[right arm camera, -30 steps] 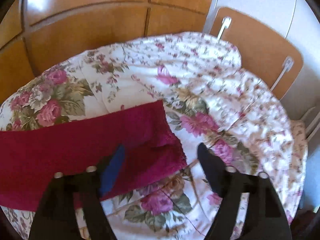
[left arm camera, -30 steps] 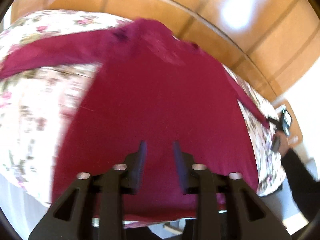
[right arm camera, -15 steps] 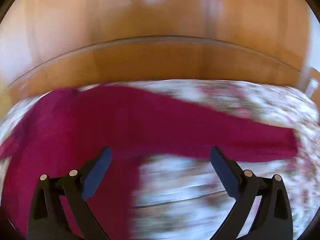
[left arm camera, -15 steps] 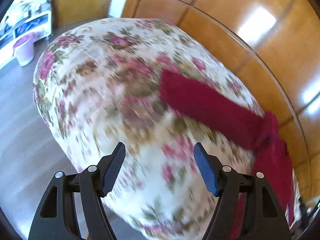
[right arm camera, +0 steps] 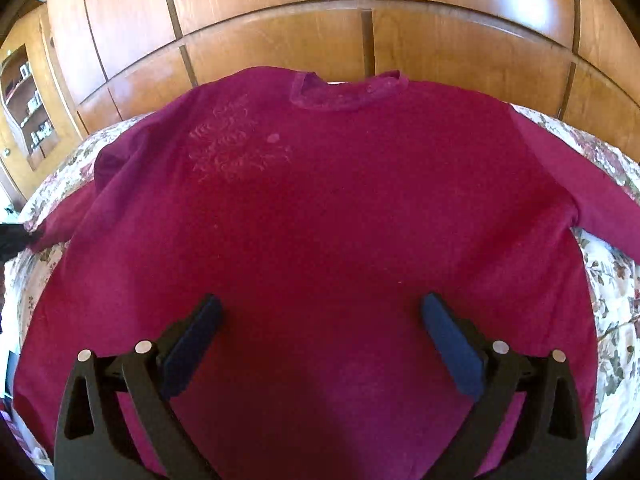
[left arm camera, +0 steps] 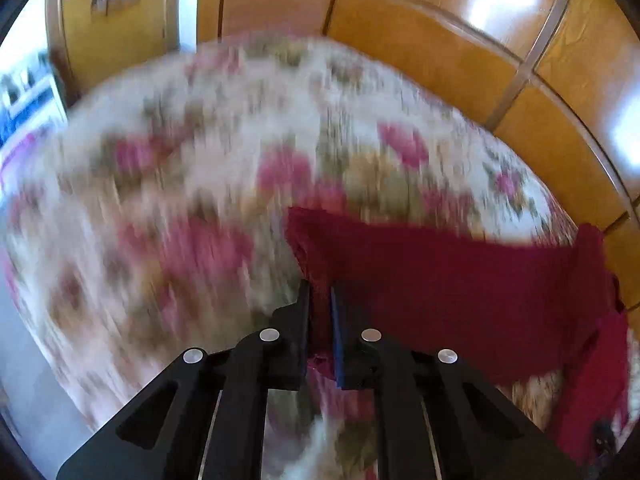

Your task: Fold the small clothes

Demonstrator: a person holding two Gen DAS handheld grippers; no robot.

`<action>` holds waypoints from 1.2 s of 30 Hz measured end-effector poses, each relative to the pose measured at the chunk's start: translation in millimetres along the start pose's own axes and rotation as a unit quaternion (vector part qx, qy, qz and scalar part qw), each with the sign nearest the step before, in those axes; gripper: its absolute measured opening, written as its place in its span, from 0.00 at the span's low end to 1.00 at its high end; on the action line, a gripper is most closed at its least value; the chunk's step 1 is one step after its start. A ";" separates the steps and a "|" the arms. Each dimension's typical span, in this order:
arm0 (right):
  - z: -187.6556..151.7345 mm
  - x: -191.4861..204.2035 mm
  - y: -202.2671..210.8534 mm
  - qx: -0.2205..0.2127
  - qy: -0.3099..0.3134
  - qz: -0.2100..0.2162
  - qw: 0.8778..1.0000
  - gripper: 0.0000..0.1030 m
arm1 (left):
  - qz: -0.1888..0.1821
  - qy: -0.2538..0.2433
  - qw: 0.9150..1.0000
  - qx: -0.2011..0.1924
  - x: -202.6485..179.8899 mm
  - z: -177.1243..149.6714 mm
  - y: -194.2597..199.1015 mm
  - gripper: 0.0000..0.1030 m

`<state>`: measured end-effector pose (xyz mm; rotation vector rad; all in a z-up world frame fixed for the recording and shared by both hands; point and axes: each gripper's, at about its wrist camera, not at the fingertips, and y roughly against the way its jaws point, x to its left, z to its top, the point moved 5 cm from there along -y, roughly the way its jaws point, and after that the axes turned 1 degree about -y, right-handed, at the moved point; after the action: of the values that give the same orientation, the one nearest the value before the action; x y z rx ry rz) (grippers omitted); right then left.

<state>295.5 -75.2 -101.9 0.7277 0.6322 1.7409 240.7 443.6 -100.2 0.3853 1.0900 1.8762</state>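
Observation:
A dark red long-sleeved shirt (right arm camera: 320, 200) lies spread flat on the flowered bedspread (left arm camera: 160, 200), collar (right arm camera: 344, 92) toward the wooden wall. Its left sleeve (left arm camera: 440, 280) stretches across the left wrist view. My left gripper (left arm camera: 320, 290) is at that sleeve's cuff end, its jaws closing, with red cloth pinched between the fingers. My right gripper (right arm camera: 320, 308) hovers over the lower middle of the shirt's body, jaws wide open and nothing between them. The right sleeve (right arm camera: 580, 192) lies out to the right.
Wooden wardrobe panels (right arm camera: 280, 20) rise just behind the bed. The bedspread (right arm camera: 608, 280) shows on both sides of the shirt. A shelf unit (right arm camera: 24, 100) stands at the far left, and the floor drops off past the bed's left edge (left arm camera: 24, 360).
My left gripper swung from over the shirt's body to the left sleeve's end and closed on it. My right gripper left the right cuff, moved over the shirt's body, and opened wider.

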 end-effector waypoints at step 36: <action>-42.4 -57.2 77.9 0.016 -0.014 -0.051 0.998 0.98 | -0.327 -0.130 0.928 0.123 -110.4 -211.8 108.5 0.44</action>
<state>227.1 -153.4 -83.0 0.7289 0.6664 1.6280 106.5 218.6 -113.4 0.3449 1.1003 1.0709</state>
